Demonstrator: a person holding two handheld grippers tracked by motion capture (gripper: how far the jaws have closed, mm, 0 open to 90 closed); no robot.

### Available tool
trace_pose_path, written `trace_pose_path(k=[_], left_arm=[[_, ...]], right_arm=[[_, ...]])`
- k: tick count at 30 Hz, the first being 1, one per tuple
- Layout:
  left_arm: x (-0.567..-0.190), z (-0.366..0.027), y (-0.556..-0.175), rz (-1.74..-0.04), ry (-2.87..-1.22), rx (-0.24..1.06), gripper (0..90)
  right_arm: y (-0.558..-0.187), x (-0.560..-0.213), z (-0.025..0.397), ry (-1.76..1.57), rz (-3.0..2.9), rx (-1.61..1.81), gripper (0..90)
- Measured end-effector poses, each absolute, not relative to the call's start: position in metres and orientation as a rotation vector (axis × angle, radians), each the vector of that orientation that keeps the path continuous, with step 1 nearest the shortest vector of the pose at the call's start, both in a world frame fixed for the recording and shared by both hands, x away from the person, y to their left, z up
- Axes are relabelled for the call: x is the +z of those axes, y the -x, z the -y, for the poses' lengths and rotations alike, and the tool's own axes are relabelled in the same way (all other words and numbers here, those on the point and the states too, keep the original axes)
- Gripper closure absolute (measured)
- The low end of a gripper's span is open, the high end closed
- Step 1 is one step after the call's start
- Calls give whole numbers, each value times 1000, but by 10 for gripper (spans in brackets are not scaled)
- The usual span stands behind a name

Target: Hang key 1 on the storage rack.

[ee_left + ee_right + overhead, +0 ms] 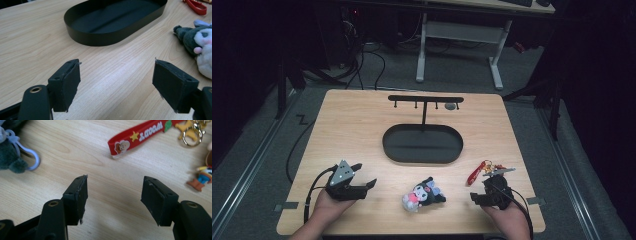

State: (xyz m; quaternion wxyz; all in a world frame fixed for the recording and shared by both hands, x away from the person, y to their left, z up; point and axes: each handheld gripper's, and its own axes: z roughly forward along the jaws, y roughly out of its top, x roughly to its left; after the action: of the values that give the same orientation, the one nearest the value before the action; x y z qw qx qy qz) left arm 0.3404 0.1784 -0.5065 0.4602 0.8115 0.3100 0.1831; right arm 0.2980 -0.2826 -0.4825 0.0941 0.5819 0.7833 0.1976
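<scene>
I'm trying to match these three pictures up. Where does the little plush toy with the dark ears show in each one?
High view: the plush toy lies near the table's front edge, between the two grippers.
Left gripper view: at the right edge, beside the black tray.
Right gripper view: its dark fur and pale blue clip at the top left corner.
Shared landmark: the red strap, near it in all three.

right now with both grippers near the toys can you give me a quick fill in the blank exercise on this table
1. The left gripper has its jaws ____ with nothing between them.
2. The oval tray on the table is coloured ____.
3. The plush toy lies on the table between the two ____.
4. The strap ahead of the right gripper is coloured ____.

Missing words: open; black; grippers; red
</scene>
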Motion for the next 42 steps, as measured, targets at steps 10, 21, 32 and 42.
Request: trace_pose_path(k=[10, 21, 32, 42], left_arm=[[-508, -180, -341, -762, -2003, 435, 228], [-508, -181, -340, -757, -2006, 421, 229], [-509, -184, -338, -761, -2014, 409, 230], [-511, -182, -338, -760, -2027, 401, 232]], right_arm=[[-293, -479, 296, -1755, -2286, 580, 385], [-294, -476, 306, -1830, -2287, 558, 375], [-297, -476, 308, -1831, -2281, 546, 370], [-300, -476, 321, -1863, -2244, 526, 365]])
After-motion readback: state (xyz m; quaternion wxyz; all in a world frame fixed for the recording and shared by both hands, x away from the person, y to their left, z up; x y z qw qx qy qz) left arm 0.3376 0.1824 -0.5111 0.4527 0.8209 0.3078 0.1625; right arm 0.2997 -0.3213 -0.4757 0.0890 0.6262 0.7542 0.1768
